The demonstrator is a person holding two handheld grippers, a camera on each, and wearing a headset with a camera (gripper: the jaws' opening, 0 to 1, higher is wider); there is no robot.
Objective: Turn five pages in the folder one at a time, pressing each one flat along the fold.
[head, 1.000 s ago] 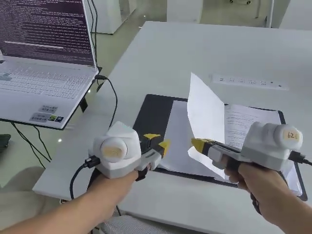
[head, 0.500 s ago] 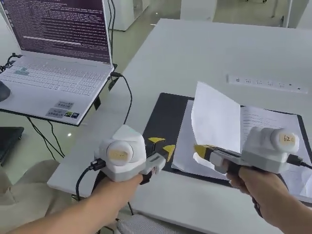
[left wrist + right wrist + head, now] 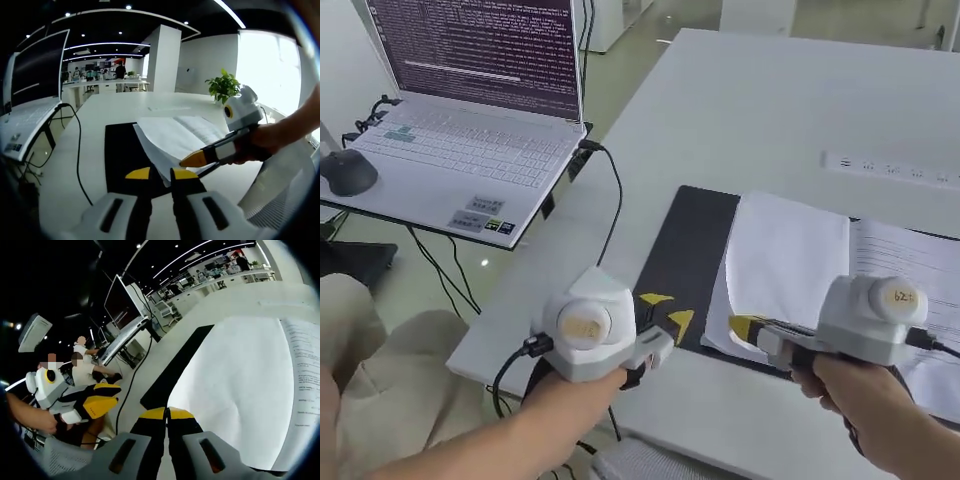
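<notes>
Folder [image 3: 685,250]: open, flat on the white table [image 3: 750,110], near edge, right of centre. Black inner cover bare on the left half.

Page [image 3: 785,260]: blank side up, lying over toward the left half, bowed and not yet flat. It covers the fold and overlaps the right part of the black cover. To its right, a printed sheet [image 3: 910,260] lies flat on the folder's right half.

Right gripper [image 3: 745,327]: jaws closed together, pinching the page's near edge at its lower left corner. In the left gripper view the sheet sits between the yellow tip and the lower jaw.

Left gripper [image 3: 668,310]: yellow tips apart with a small gap, nothing between them. It hovers over the folder's near left corner, just left of the right gripper, not touching the page.

Surroundings: power strip [image 3: 890,168] on the table, far right beyond the folder. Laptop [image 3: 470,120], screen lit, on a separate surface to the left, with a mouse [image 3: 350,172] at its left. Black cable [image 3: 612,210] runs from the laptop's right side down past the table edge.
</notes>
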